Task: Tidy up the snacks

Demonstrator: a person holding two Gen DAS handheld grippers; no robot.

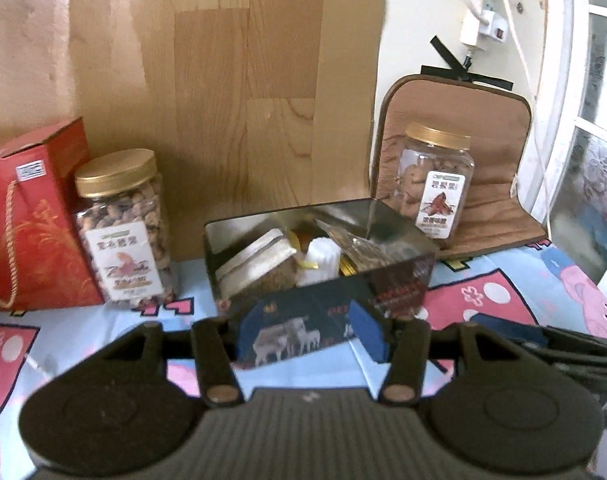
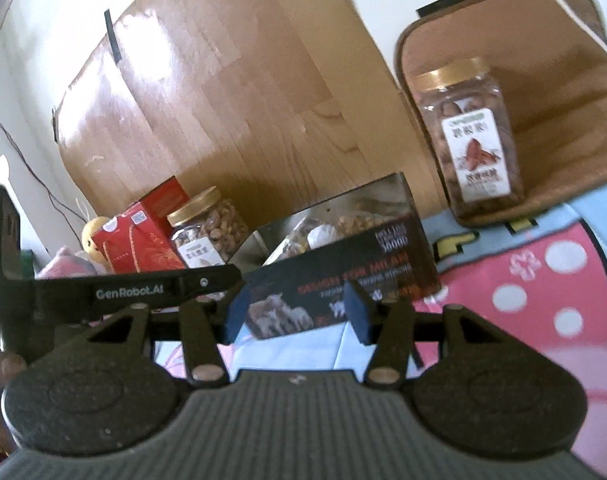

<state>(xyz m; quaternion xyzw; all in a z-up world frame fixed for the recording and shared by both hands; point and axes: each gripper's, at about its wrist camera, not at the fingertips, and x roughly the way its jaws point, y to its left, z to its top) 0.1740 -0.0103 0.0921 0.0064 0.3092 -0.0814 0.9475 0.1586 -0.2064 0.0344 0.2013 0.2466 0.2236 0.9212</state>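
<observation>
Now, from my remote seat, left to right across the cartoon-print cloth (image 1: 503, 276): a red gift bag (image 1: 31, 216), a round gold-lidded jar of nuts (image 1: 123, 228) just beside it, the open metal tin (image 1: 323, 256) in the middle already holding packets and a small jar, and a squarer gold-lidded jar (image 1: 435, 180) standing apart on a brown cushion (image 1: 483, 128). My left gripper (image 1: 309, 336) hovers at the tin's near wall, its fingers about half open and holding nothing; my right gripper (image 2: 297, 312) does the same, fingers part-spread and empty. I judge both jars rigid, fairly heavy with nuts, and slick-walled plastic; I would pinch each across its body below the lid, not the lid. The tin is stiff but thin-edged.
</observation>
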